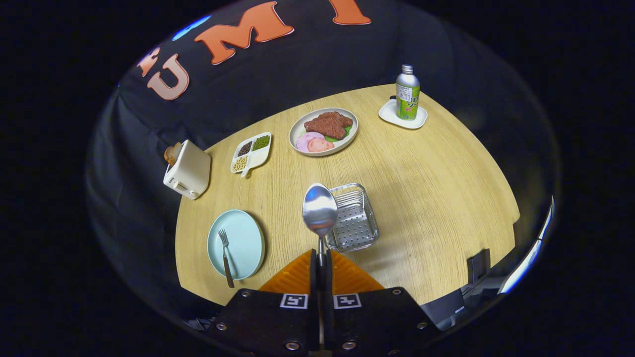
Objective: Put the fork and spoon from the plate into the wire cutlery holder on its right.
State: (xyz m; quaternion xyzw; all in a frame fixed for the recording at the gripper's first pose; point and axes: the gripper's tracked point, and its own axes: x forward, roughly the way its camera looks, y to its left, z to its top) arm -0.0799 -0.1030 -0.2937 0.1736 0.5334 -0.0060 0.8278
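I have the gripper point(321, 258) clamped on the spoon point(320, 210): both orange fingers point(292, 277) are pressed together on its thin handle at the lower centre of the frame, and the bowl of the spoon stands up ahead of them. The wire cutlery holder point(354, 220) sits just right of centre, and the spoon's bowl overlaps its left rim in my view. I cannot tell how high above it I am. The fork point(225, 255) lies on the light blue plate point(237, 243) at lower left, its handle reaching past the near rim.

My main worry is the grip. The handle is narrow and smooth, and the weight is all out at the bowl, so I judge the spoon could pivot or slip between the pads if I swing right too fast. If I let go while the bowl is over the rim and not over the basket's inside, it could strike the wire and tumble onto the wooden table point(421, 198). The holder looks light, so a knock from the spoon or fingers might shove it. Later, the fork's low profile on the plate could make the pads skid and drag the plate.
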